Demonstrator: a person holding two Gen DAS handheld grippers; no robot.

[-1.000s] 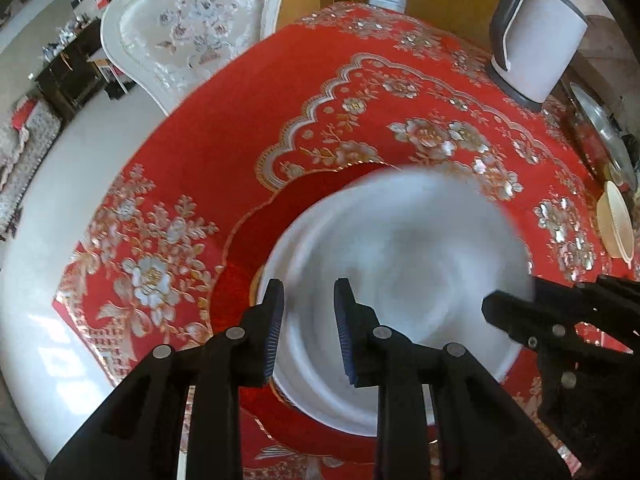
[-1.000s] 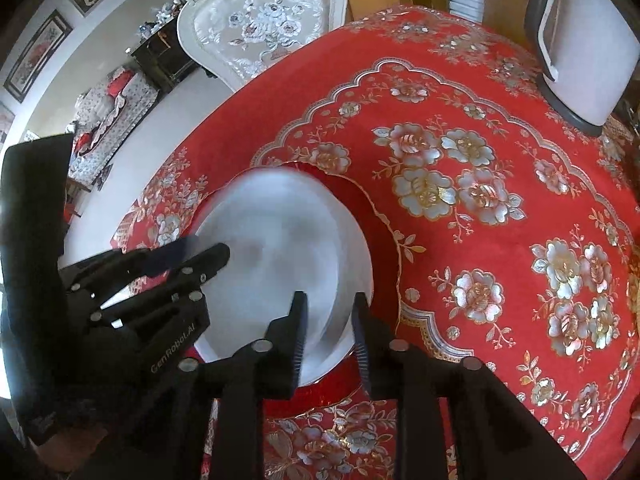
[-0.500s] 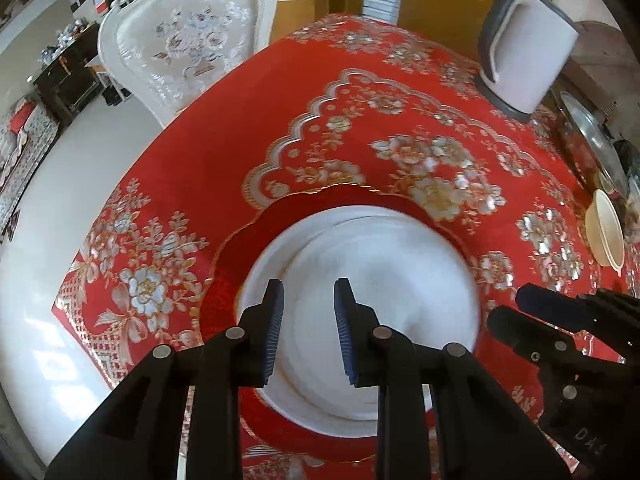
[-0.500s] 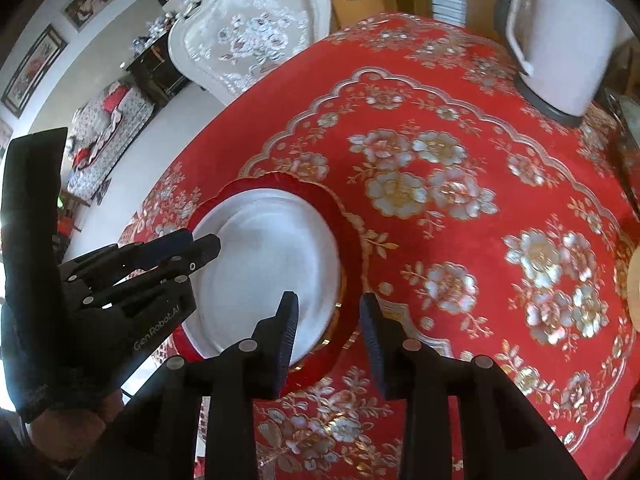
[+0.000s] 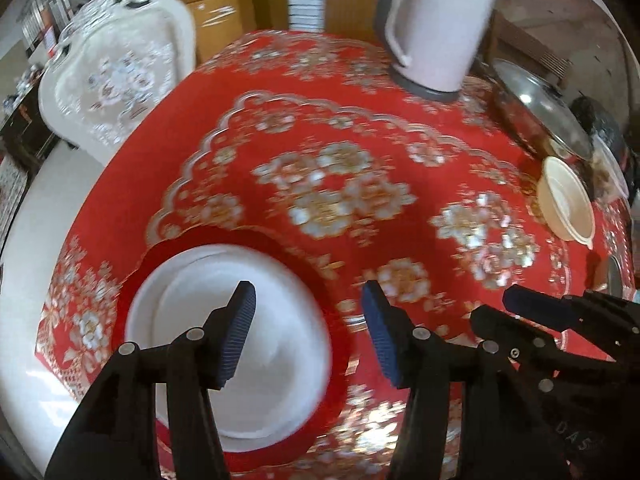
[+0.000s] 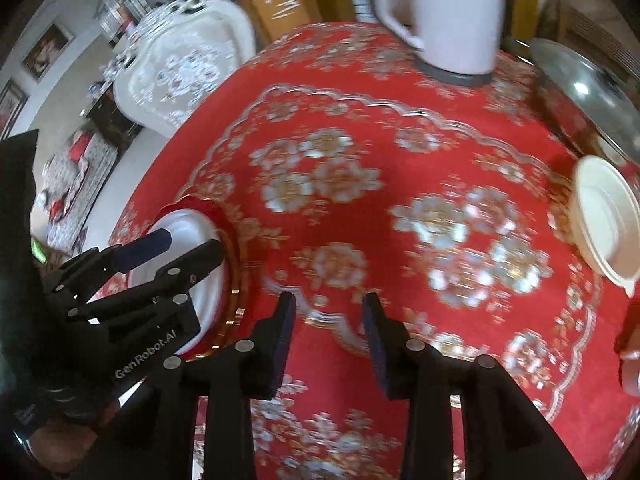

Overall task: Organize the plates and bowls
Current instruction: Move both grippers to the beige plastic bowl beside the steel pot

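A stack of white plates (image 5: 180, 300) rests on a red scalloped plate (image 5: 224, 236) at the near left of the red floral tablecloth. My left gripper (image 5: 308, 320) hovers open just above the stack's right edge, with nothing between its fingers. In the right wrist view the white plates (image 6: 184, 220) lie at the left, partly hidden behind the left gripper (image 6: 188, 242). My right gripper (image 6: 328, 320) is open and empty over bare cloth to the right of the stack; it also shows in the left wrist view, right gripper (image 5: 494, 308). A cream bowl (image 6: 608, 228) sits at the far right, also seen as bowl (image 5: 566, 204).
A pale kettle (image 5: 436, 28) stands at the back of the table. A pot with a metal lid (image 5: 540, 108) sits behind the bowl. A white ornate chair (image 5: 116, 80) stands at the far left. A red object (image 6: 630, 344) shows at the right edge.
Both grippers have opened wide and swung right, away from the plates. The white plate they held now lies on the stack. The bowl and pot have come into view.
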